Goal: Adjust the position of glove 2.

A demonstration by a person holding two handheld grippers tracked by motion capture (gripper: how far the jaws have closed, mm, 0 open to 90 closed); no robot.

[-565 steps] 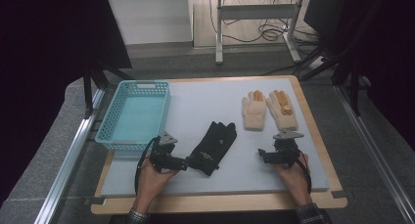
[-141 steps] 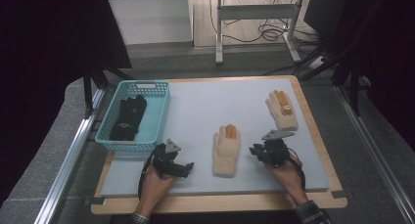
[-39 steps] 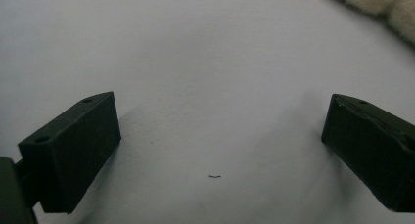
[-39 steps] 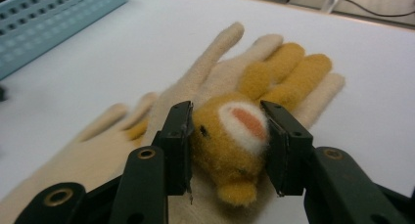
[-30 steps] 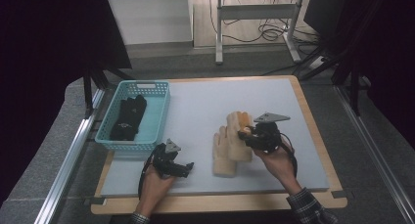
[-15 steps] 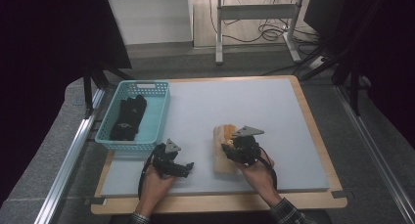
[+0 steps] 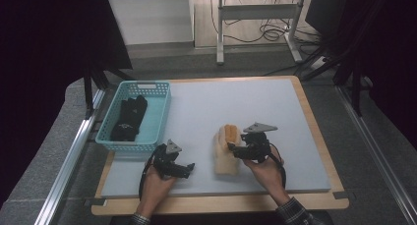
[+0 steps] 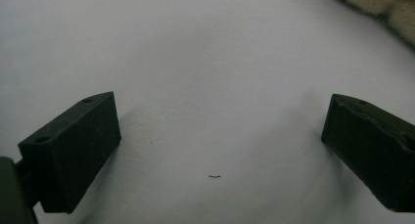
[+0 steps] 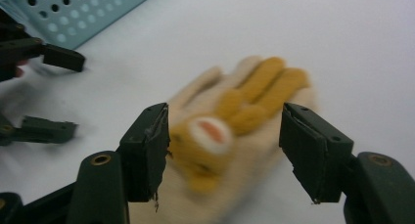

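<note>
Currently | basket (image 7: 156, 118): black gloves (image 7: 129, 118) inside | cream gloves (image 7: 226, 151): on table

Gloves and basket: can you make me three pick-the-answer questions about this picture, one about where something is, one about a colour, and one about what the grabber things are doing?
1. Where are the black gloves?
A. In the basket
B. On the floor
C. Under the right gripper

2. What colour is the basket?
A. Red
B. Light blue
C. Black

3. How do the left gripper's jaws stand?
A. Pinched on a glove
B. Squeezing the basket
C. Wide apart with nothing between them

Answers:
1. A, since the high view shows the dark gloves lying inside the basket at the table's left.
2. B, since its holed walls are pale blue in the high view.
3. C, since the left gripper view shows only bare table between the two jaws.
</note>
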